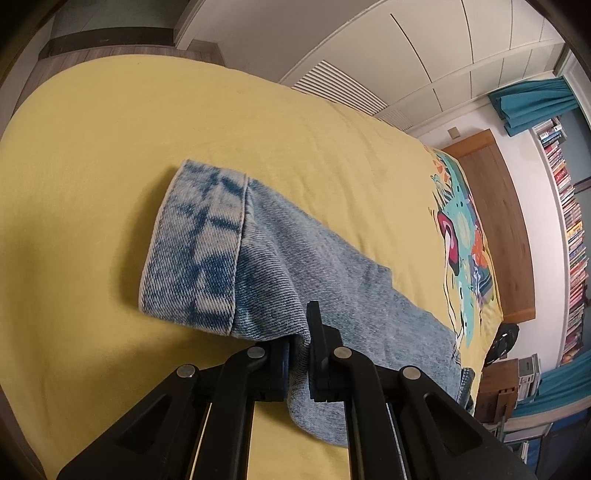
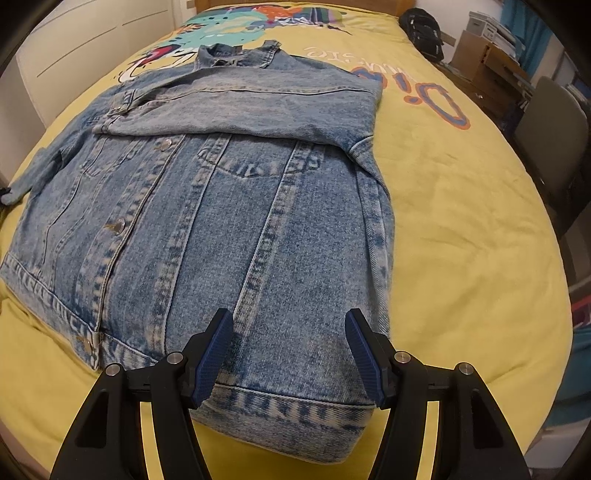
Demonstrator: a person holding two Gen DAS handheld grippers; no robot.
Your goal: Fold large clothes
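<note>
A light blue denim jacket (image 2: pixel 221 206) lies front side up on the yellow bedspread (image 2: pixel 461 221), collar at the far end. One sleeve is folded across its chest. My right gripper (image 2: pixel 288 354) is open, its blue pads just above the jacket's near hem. In the left wrist view my left gripper (image 1: pixel 297 350) is shut on the other denim sleeve (image 1: pixel 280 258), pinching the fabric a little behind its turned-up cuff (image 1: pixel 195 243), which hangs just above the bed.
The bedspread has a colourful print (image 2: pixel 258 18) near the wooden headboard (image 1: pixel 495 229). A black bag (image 2: pixel 423 27) lies at the bed's far right corner. A grey chair (image 2: pixel 554 144) and boxes (image 2: pixel 484 51) stand to the right. White wardrobes (image 1: pixel 424 48) and bookshelves (image 1: pixel 569 221) line the walls.
</note>
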